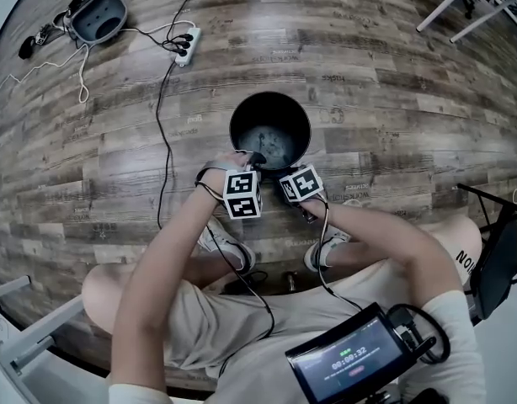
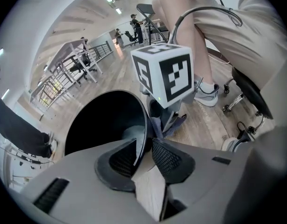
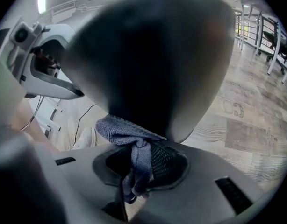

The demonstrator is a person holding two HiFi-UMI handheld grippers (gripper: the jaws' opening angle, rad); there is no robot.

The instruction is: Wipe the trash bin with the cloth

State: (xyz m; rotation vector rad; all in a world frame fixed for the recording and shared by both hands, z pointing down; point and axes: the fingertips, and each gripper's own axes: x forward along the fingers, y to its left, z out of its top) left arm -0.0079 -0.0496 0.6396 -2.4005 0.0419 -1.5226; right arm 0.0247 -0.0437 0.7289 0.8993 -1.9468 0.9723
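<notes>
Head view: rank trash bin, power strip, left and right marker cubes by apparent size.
1. trash bin
2. left marker cube and right marker cube: alike, unranked
3. power strip: smallest, though it lies farther from the camera

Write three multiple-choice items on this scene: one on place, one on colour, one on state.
1. Where does the trash bin stand?
A. on a table
B. on the wooden floor
C. on a chair
2. What colour is the cloth?
A. red
B. yellow
C. blue-grey
3. What does the left hand-held gripper clamp?
A. the bin's rim
B. the cloth
C. nothing
Answers: B, floor planks surround it; C, seen pinched in the right hand-held gripper; A, the rim sits between its jaws.
</notes>
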